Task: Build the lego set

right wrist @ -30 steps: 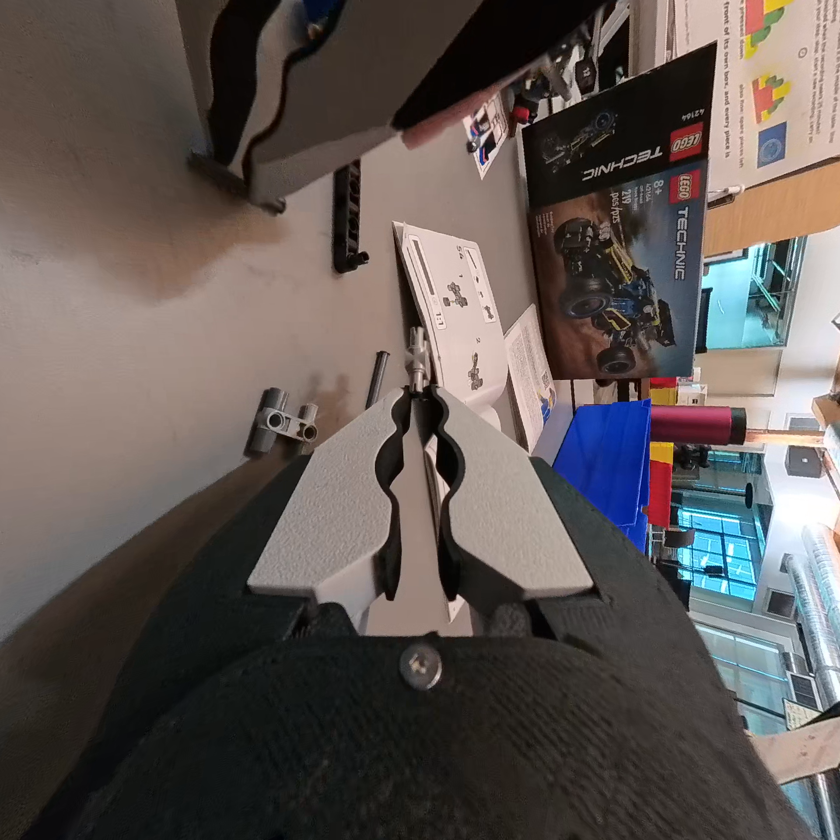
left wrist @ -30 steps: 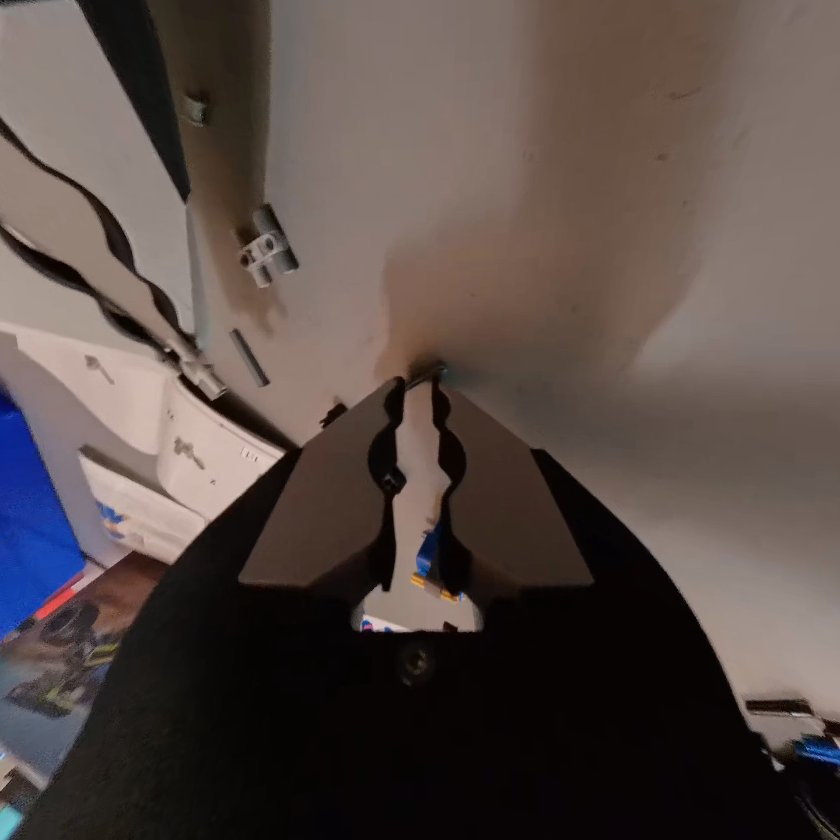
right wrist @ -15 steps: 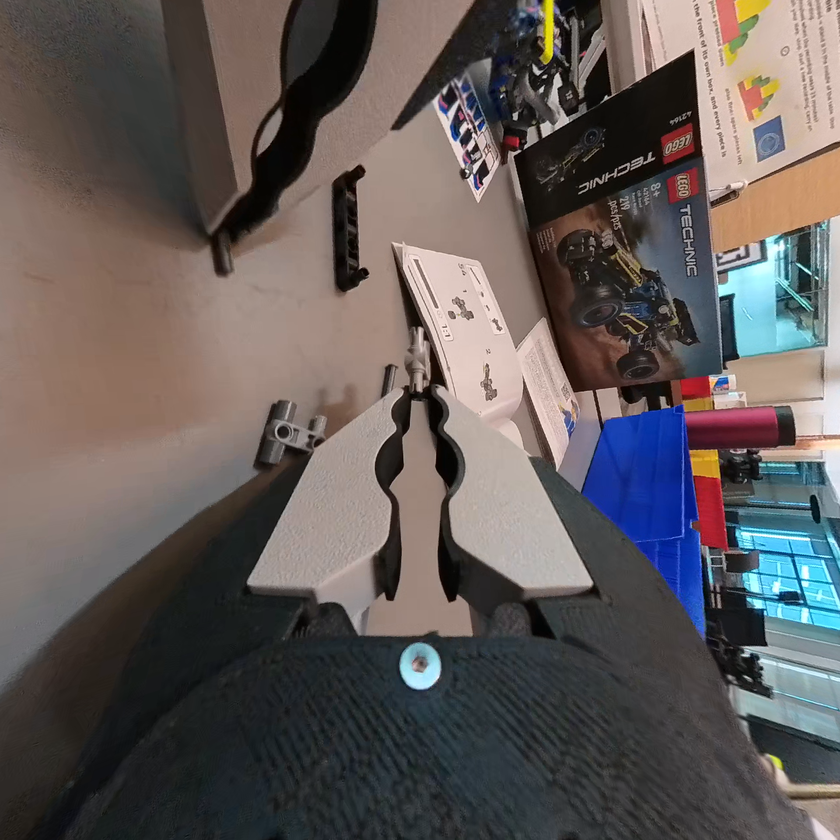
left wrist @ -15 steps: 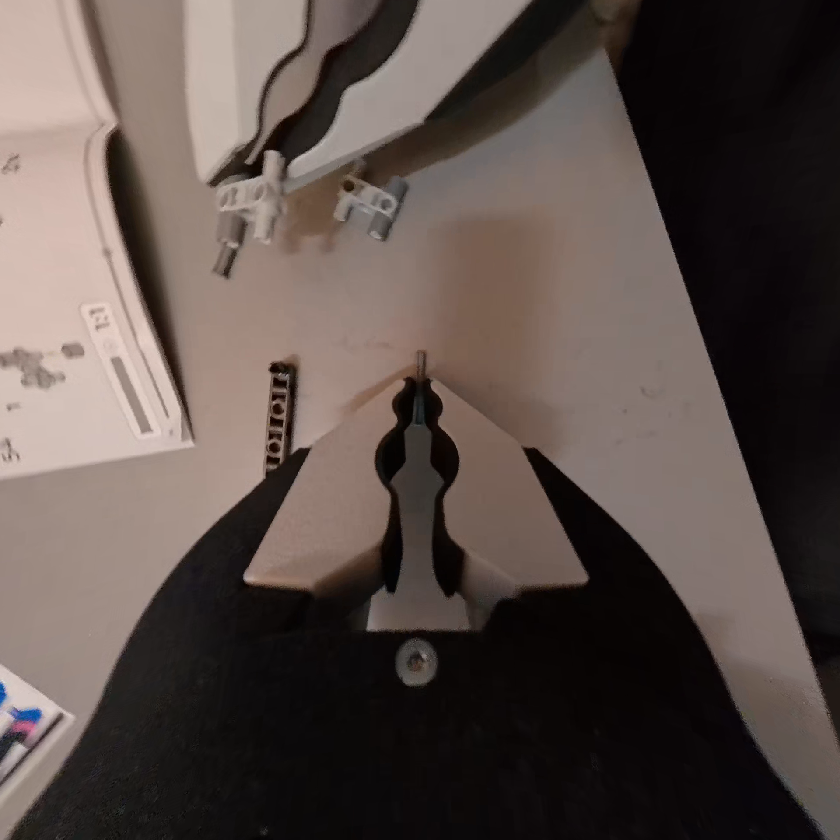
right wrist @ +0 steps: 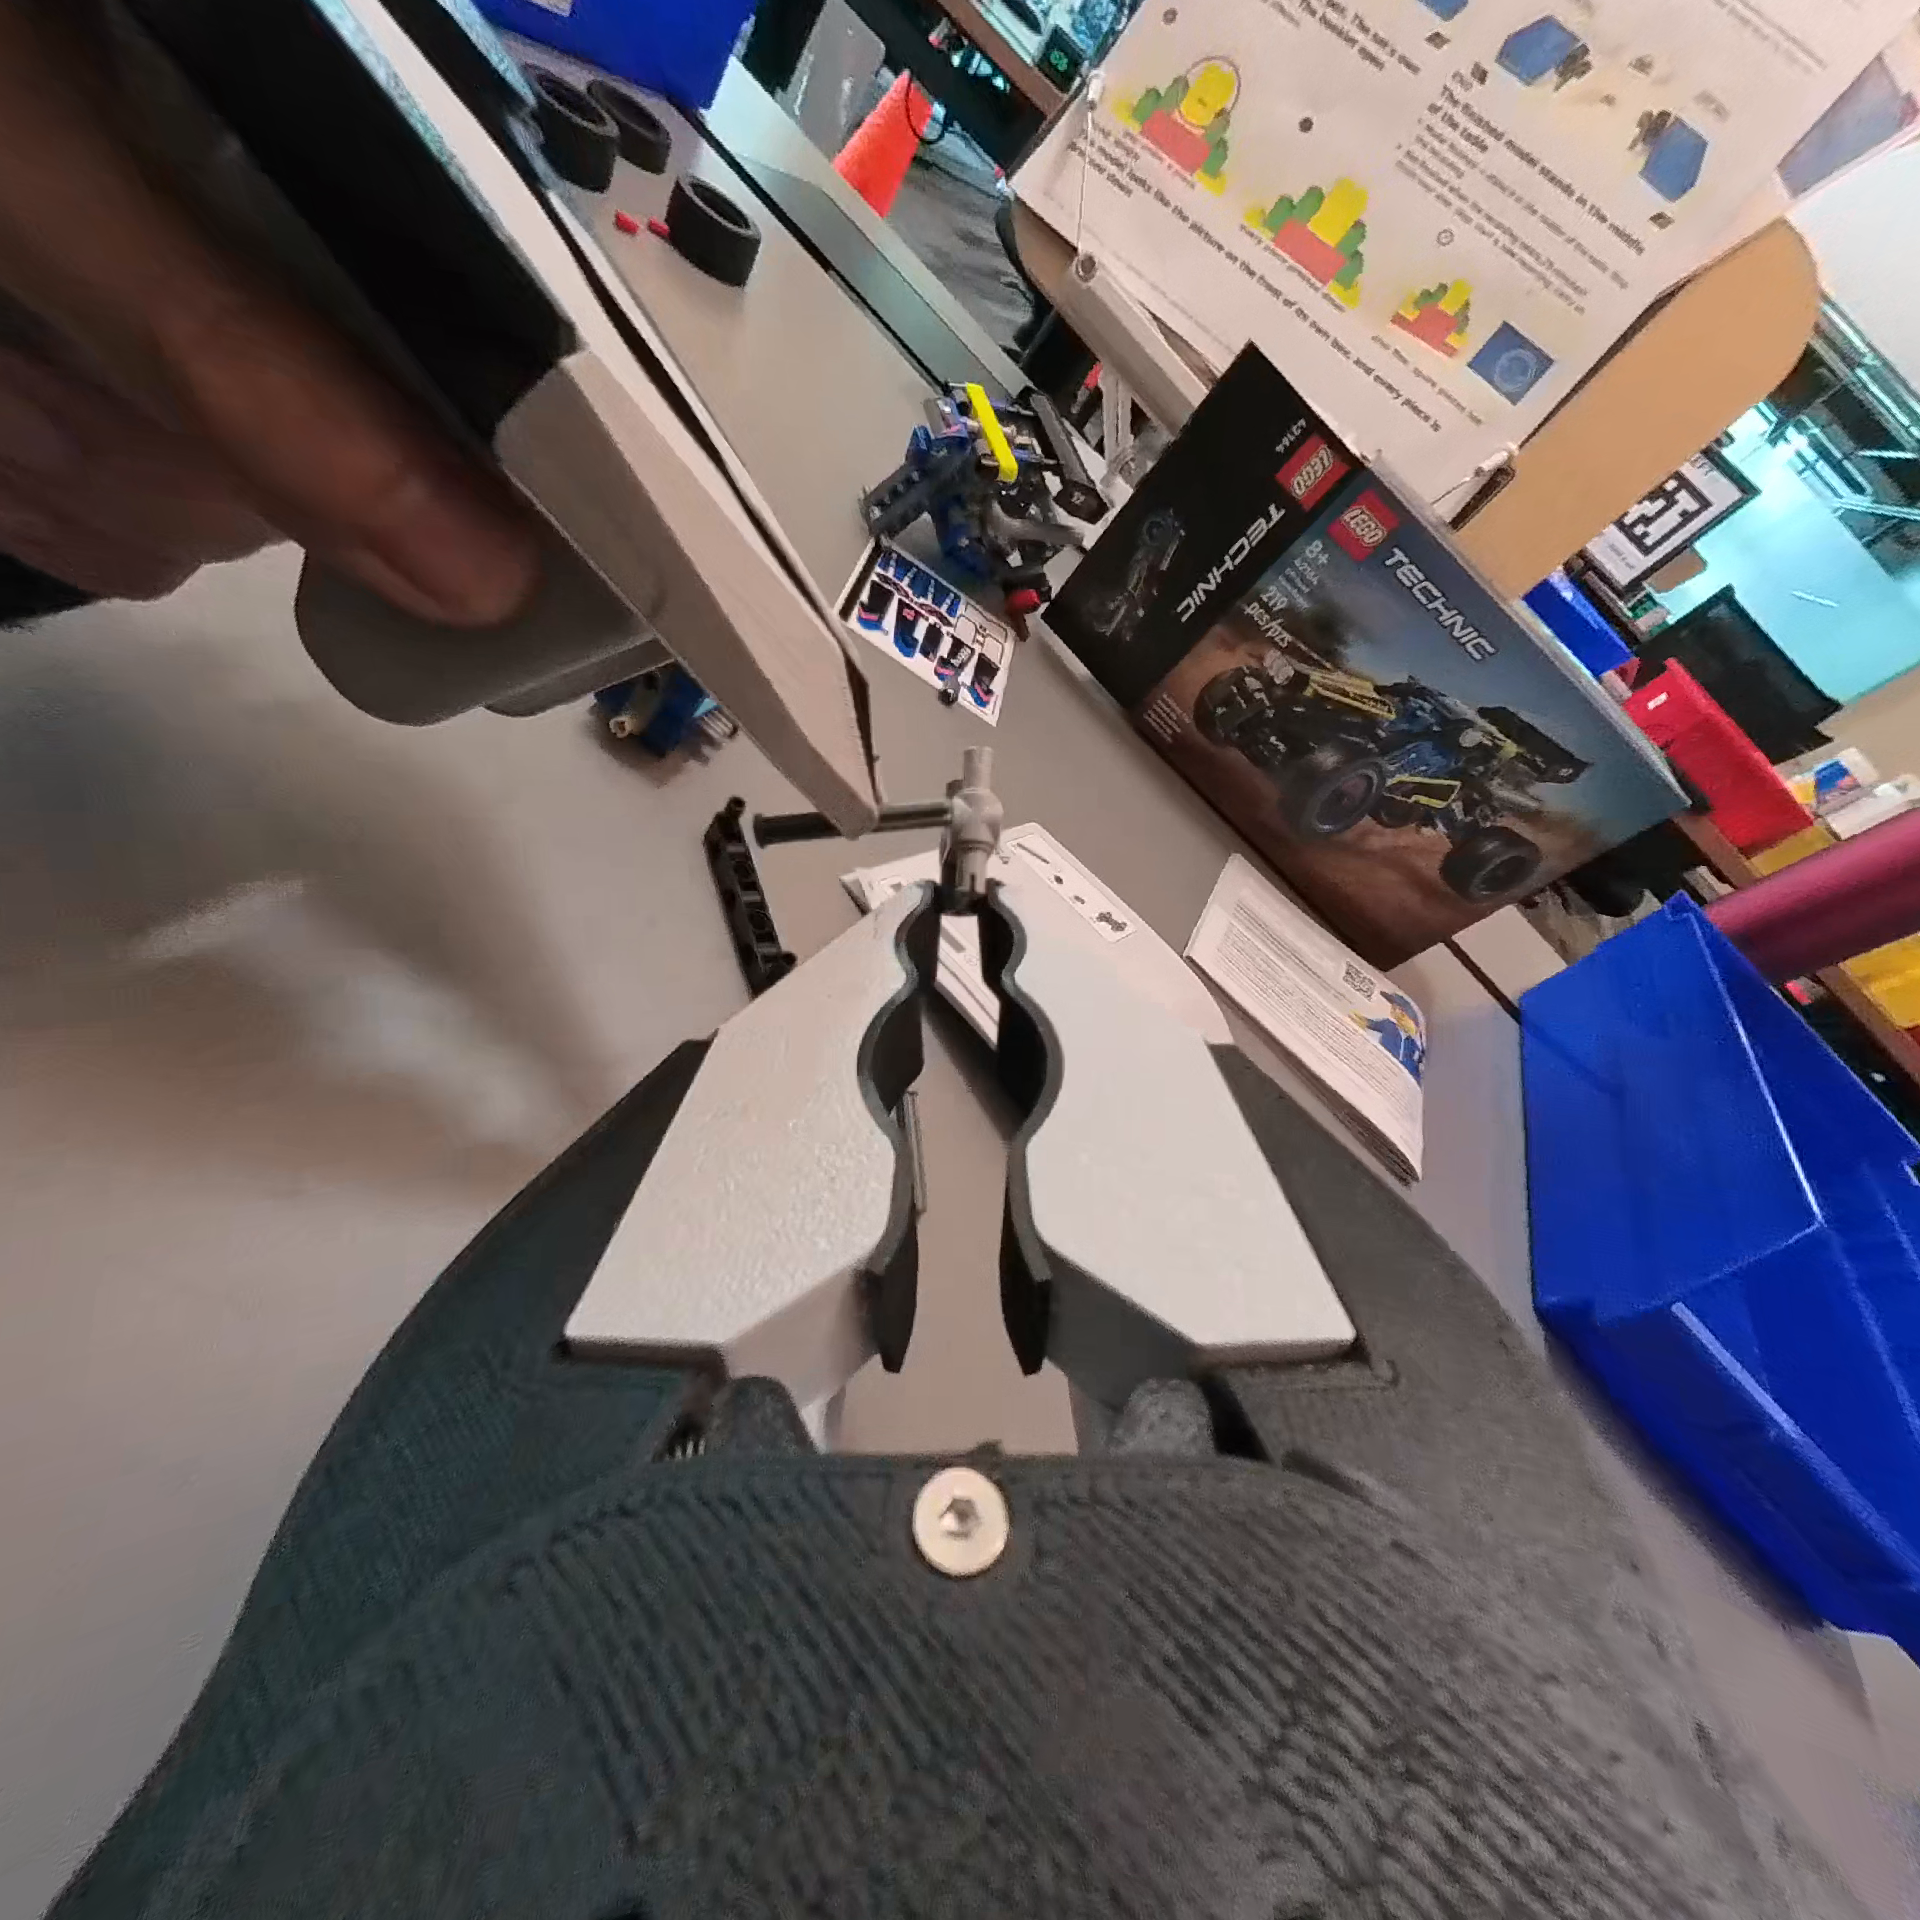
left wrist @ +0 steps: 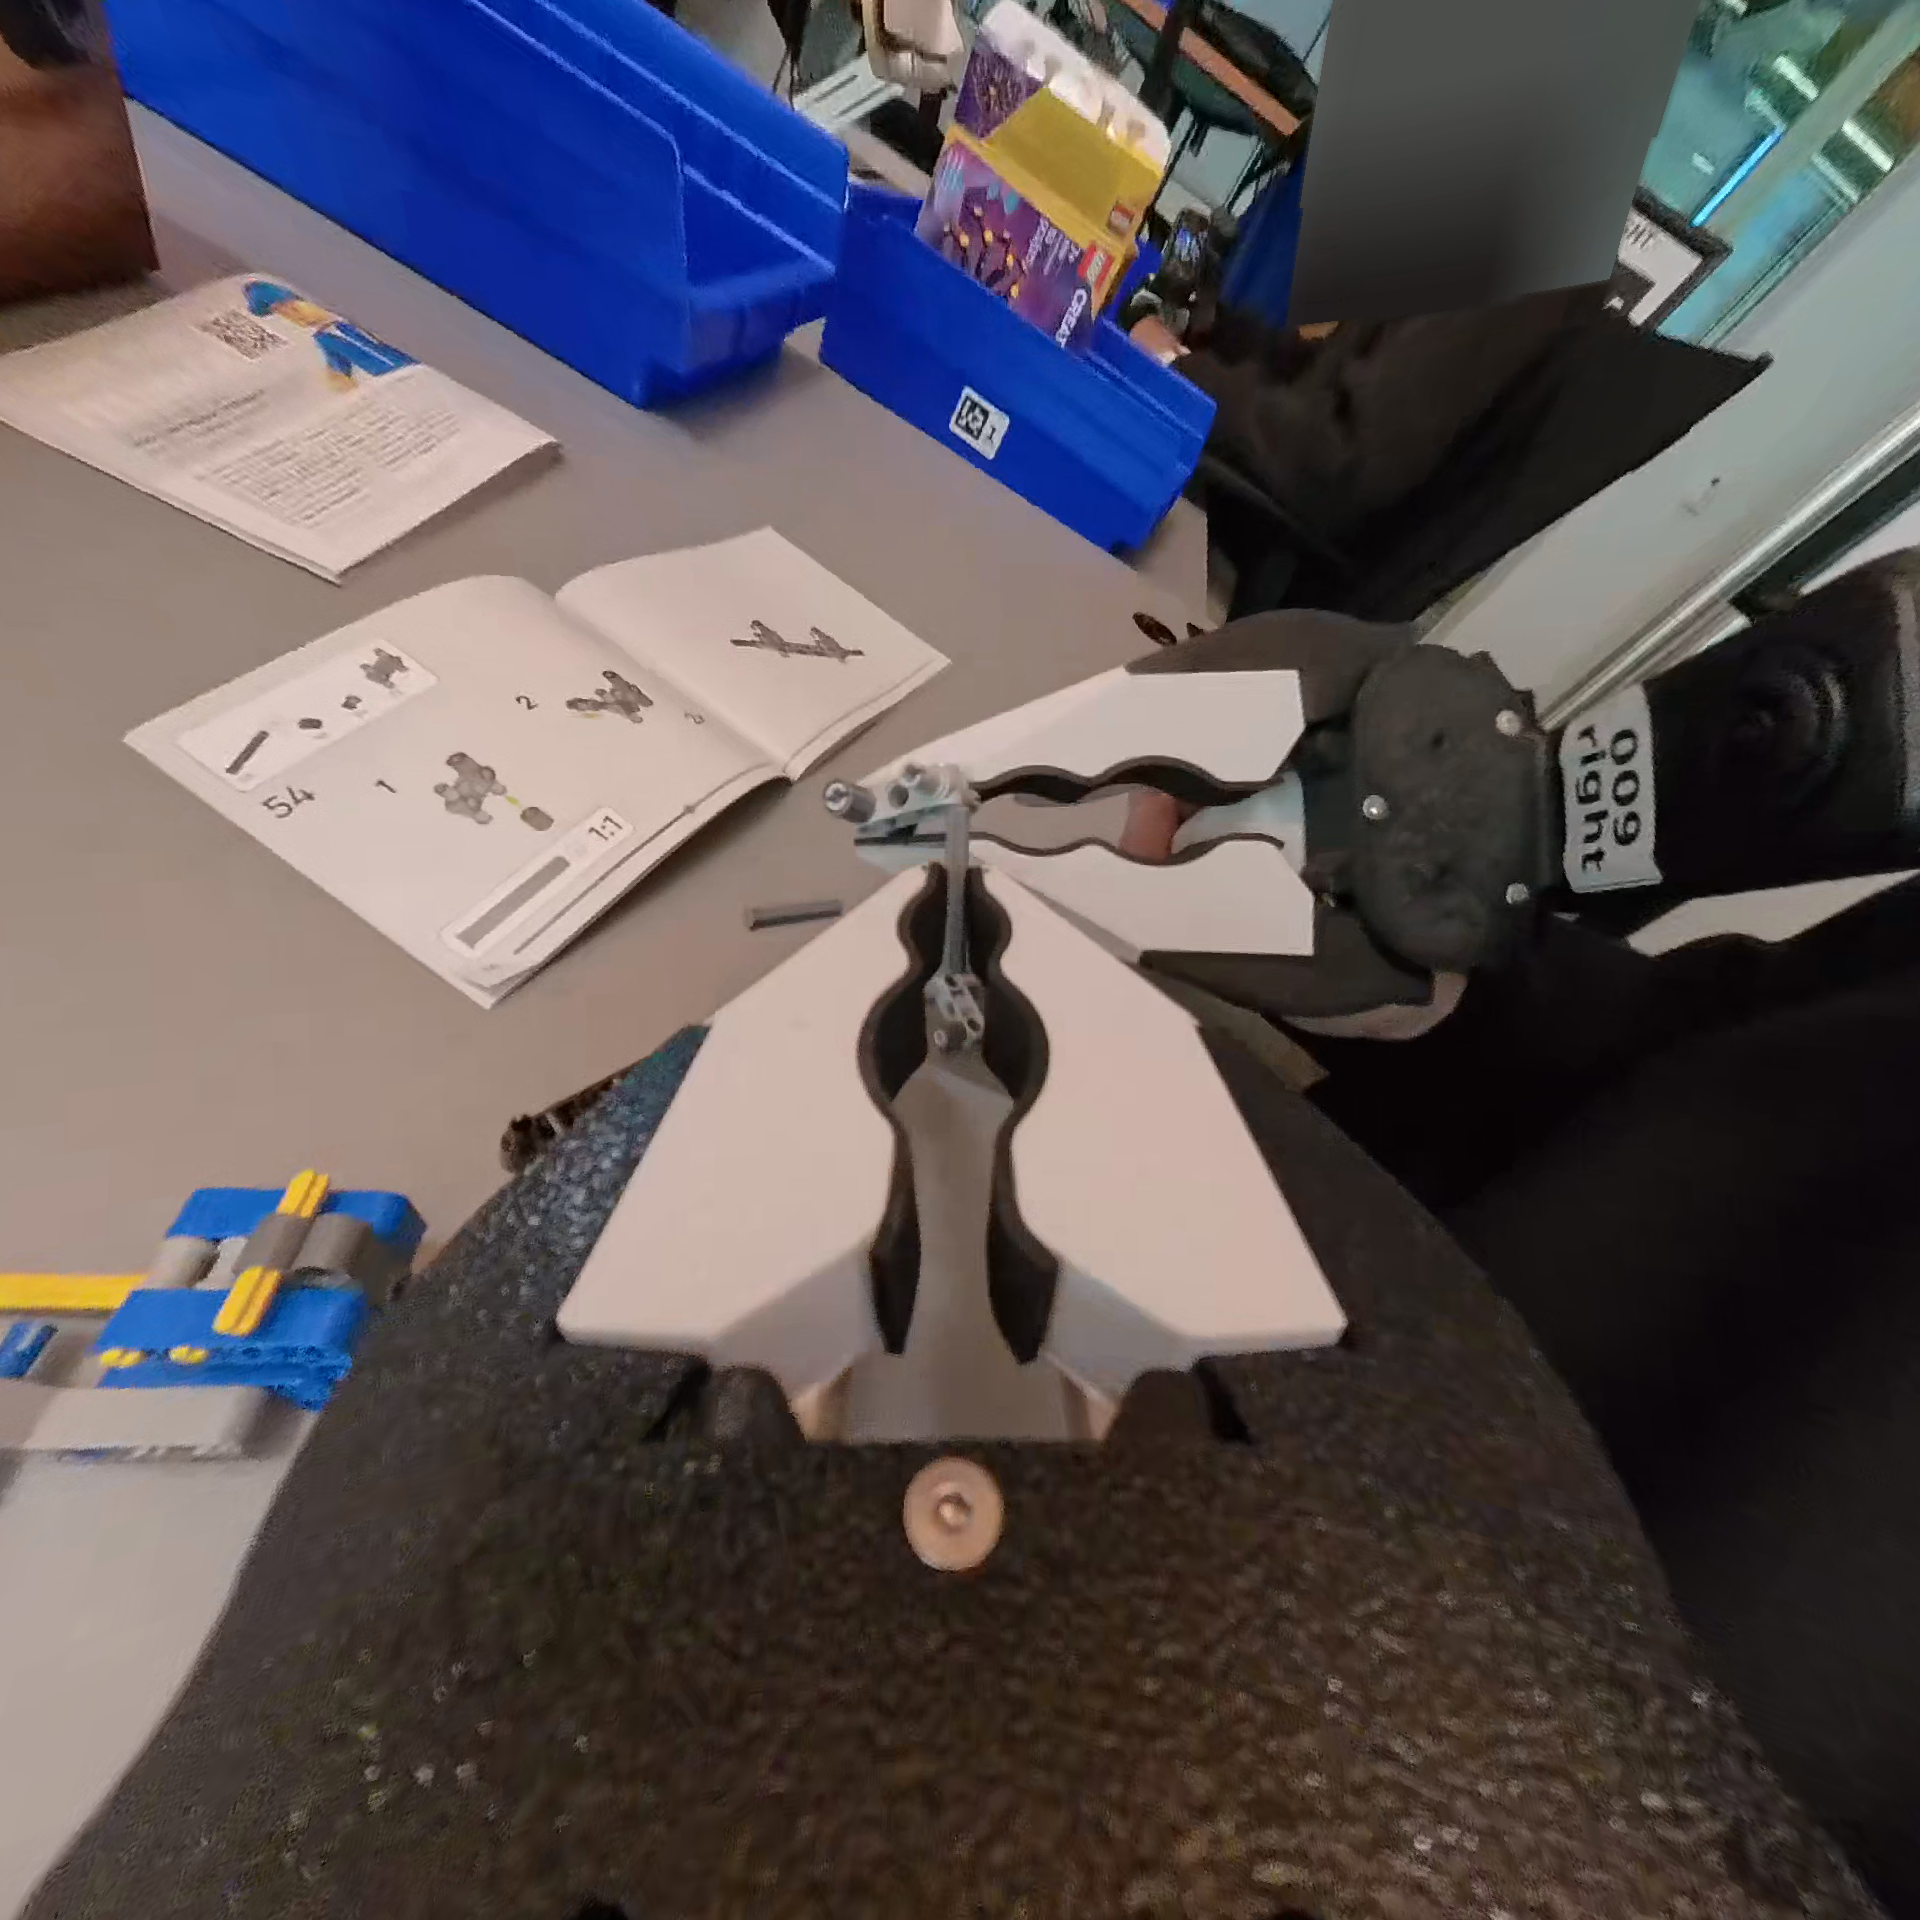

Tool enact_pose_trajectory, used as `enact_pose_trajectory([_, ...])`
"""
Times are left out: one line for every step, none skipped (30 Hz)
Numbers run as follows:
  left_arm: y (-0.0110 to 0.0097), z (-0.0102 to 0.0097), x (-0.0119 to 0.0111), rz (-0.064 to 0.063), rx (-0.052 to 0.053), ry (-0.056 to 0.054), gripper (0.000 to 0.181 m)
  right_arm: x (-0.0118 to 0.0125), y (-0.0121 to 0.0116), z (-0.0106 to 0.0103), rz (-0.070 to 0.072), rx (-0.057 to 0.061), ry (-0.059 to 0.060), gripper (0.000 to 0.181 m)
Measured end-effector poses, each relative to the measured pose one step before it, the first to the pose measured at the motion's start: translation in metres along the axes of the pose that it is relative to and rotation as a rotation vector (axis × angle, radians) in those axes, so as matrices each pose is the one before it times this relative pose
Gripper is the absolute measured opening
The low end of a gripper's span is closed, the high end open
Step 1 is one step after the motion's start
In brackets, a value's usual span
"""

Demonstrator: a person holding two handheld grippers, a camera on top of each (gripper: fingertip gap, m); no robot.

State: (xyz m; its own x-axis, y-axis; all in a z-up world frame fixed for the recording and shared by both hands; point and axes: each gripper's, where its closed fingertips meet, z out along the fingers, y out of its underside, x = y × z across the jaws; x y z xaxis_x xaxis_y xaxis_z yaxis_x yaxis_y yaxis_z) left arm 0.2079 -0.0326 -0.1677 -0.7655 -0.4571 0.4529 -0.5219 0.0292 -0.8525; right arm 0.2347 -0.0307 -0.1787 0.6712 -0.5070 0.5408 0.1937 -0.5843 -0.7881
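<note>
Grey and thin, the axle (left wrist: 954,885) runs out from between the tips of the left gripper (left wrist: 952,894), whose fingers (left wrist: 790,1122) are clenched on it. Its far end meets a light grey connector (left wrist: 902,802), and that connector is pinched at the tips of the right gripper (right wrist: 958,902), closed tight around it. Both pieces are held up in the air above the desk (left wrist: 156,977), the two grippers meeting roughly at a right angle. From the right wrist view the axle (right wrist: 914,817) lies crosswise and enters the connector (right wrist: 970,821) from the side; how deep it sits is hard to tell. A second small grey connector (left wrist: 956,1006) shows through the gap of the left fingers, probably lying on the desk below.

Just beyond the tips, a short dark axle (left wrist: 792,915) lies on the desk beside the open instruction booklet (left wrist: 520,758). A black beam (right wrist: 744,902) lies near it. To the left sits a blue and yellow partial build (left wrist: 239,1288). Farther back are a sticker sheet (right wrist: 933,636), the set's box (right wrist: 1351,675) standing upright, a closed leaflet (left wrist: 270,416), and blue bins (left wrist: 540,177).
</note>
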Motion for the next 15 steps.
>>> enact_pose_trajectory([-0.00018, -0.00048, -0.00089, -0.0067, 0.0058, -0.0035, 0.001, -0.00050, -0.00102, -0.00001, -0.0037, 0.0041, -0.0022, 0.004])
enact_pose_trajectory([0.00006, -0.00036, -0.00061, -0.0051, 0.0046, -0.0010, 0.001, -0.00026, -0.00080, -0.00021, 0.0004, 0.0019, -0.0001, 0.004])
enact_pose_trajectory([0.00095, 0.00007, 0.00020, -0.0077, -0.0022, 0.0037, 0.001, -0.00022, -0.00074, -0.00011, -0.0022, 0.0020, 0.0030, 0.004])
enact_pose_trajectory([0.00025, 0.00003, 0.00045, -0.0081, 0.0015, 0.0027, 0.001, -0.00016, 0.00008, 0.00006, -0.0093, -0.0021, 0.0061, 0.005])
enact_pose_trajectory([-0.00047, -0.00004, 0.00037, -0.0049, 0.0065, -0.0005, 0.001, -0.00079, 0.00002, 0.00005, -0.0222, -0.0013, 0.0034, 0.005])
enact_pose_trajectory([0.00023, -0.00008, 0.00000, -0.0018, 0.0001, -0.0022, 0.001, 0.00050, 0.00047, -0.00021, -0.0337, -0.0066, 0.0141, 0.005])
enact_pose_trajectory([0.00029, -0.00015, -0.00056, -0.0044, 0.0003, -0.0038, 0.001, 0.00044, 0.00073, -0.00015, -0.0467, -0.0100, 0.0167, 0.005])
enact_pose_trajectory([-0.00046, -0.00029, -0.00077, -0.0137, 0.0074, -0.0033, 0.001, 0.00030, 0.00017, -0.00006, -0.0530, -0.0079, 0.0199, 0.005])
enact_pose_trajectory([-0.00063, -0.00025, -0.00011, -0.0208, 0.0107, 0.0033, 0.000, 0.00020, -0.00063, -0.00021, -0.0560, -0.0055, 0.0228, 0.005])
enact_pose_trajectory([0.00035, -0.00014, 0.00019, -0.0203, 0.0073, 0.0064, 0.001, 0.00068, -0.00006, -0.00037, -0.0626, -0.0103, 0.0261, 0.005])
enact_pose_trajectory([0.00094, -0.00046, -0.00109, -0.0148, 0.0076, -0.0006, 0.001, -0.00070, 0.00010, 0.00009, -0.0695, -0.0076, 0.0161, 0.006])
enact_pose_trajectory([0.00178, -0.00052, -0.00160, -0.0098, 0.0065, -0.0066, 0.001, -0.00174, 0.00030, 0.00048, -0.0724, -0.0033, 0.0090, 0.006])
enact_pose_trajectory([0.00265, -0.00035, -0.00192, -0.0004, 0.0043, -0.0111, 0.001, -0.00221, 0.00031, 0.00056, -0.0609, -0.0019, 0.0052, 0.005])
enact_pose_trajectory([0.00261, -0.00021, -0.00162, 0.0045, 0.0073, -0.0143, 0.001, -0.00282, -0.00017, 0.00048, -0.0358, 0.0006, 0.0010, 0.006])
enact_pose_trajectory([0.00167, -0.00041, -0.00120, -0.0020, 0.0137, -0.0151, 0.001, -0.00459, -0.00107, 0.00039, -0.0104, 0.0069, -0.0127, 0.005])
